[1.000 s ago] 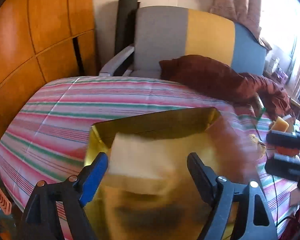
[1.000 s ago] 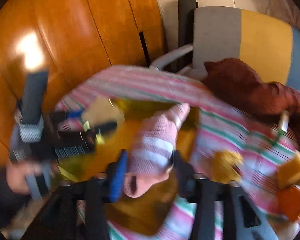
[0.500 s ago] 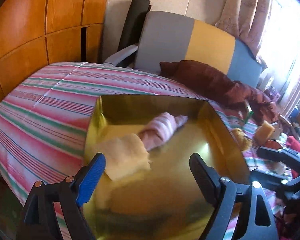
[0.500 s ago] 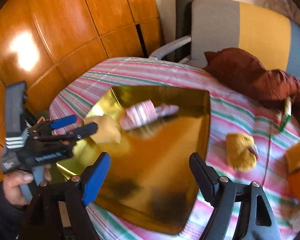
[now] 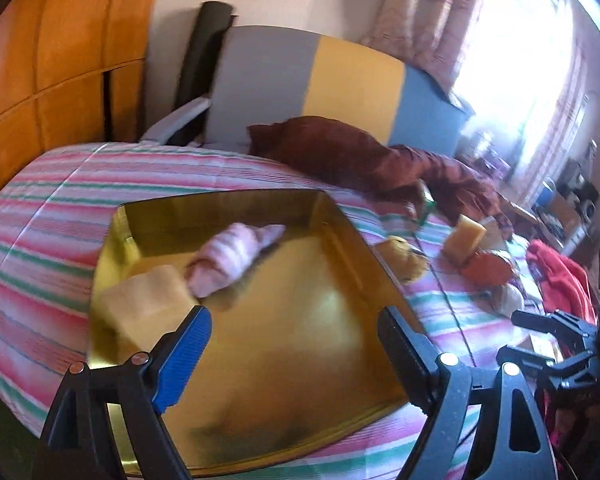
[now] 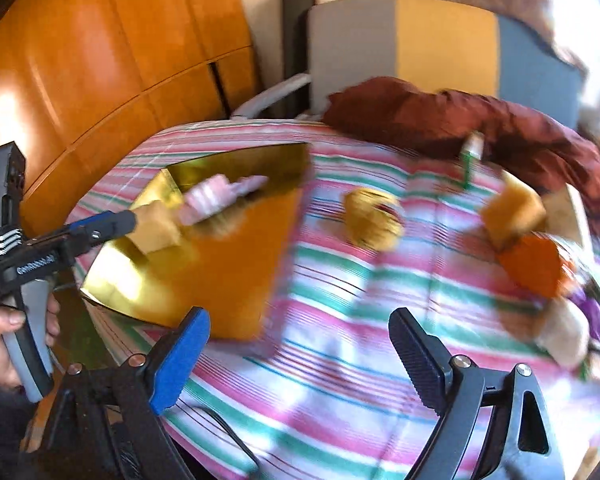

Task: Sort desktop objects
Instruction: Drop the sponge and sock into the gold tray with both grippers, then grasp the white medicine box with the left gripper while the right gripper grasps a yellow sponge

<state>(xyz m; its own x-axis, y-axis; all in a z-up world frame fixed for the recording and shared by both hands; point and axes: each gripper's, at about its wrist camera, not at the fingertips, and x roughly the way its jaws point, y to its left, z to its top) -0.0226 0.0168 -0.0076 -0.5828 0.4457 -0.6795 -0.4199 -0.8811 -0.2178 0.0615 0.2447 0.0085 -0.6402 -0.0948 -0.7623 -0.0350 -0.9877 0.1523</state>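
Note:
A gold tray (image 5: 220, 204) (image 6: 236, 160) lies on the striped tablecloth. Inside it, a rolled pink striped sock (image 5: 232, 260) (image 6: 216, 196) rests beside a pale yellow block (image 5: 148, 300) (image 6: 156, 228). My left gripper (image 5: 290, 320) (image 6: 116, 226) hovers open over the tray's near half, with nothing between its fingers. My right gripper (image 6: 298, 320) (image 5: 540, 340) is above bare cloth to the right of the tray. Its jaws are opening and hold nothing. A yellow fuzzy item (image 6: 374, 218), a yellow sponge (image 6: 512, 210) and an orange item (image 6: 536, 264) lie on the cloth beyond it.
A maroon cloth (image 6: 460, 120) is bunched at the table's far edge, with a green marker (image 6: 470, 156) against it. A pale round item (image 6: 564, 328) lies at the right. Behind the table stand a grey, yellow and blue chair (image 5: 340, 76) and wooden panels (image 6: 100, 60).
The pink sock left my right gripper and now lies in the tray. That gripper opened wide and swung right over the cloth. The yellow block dropped from between my left fingers into the tray.

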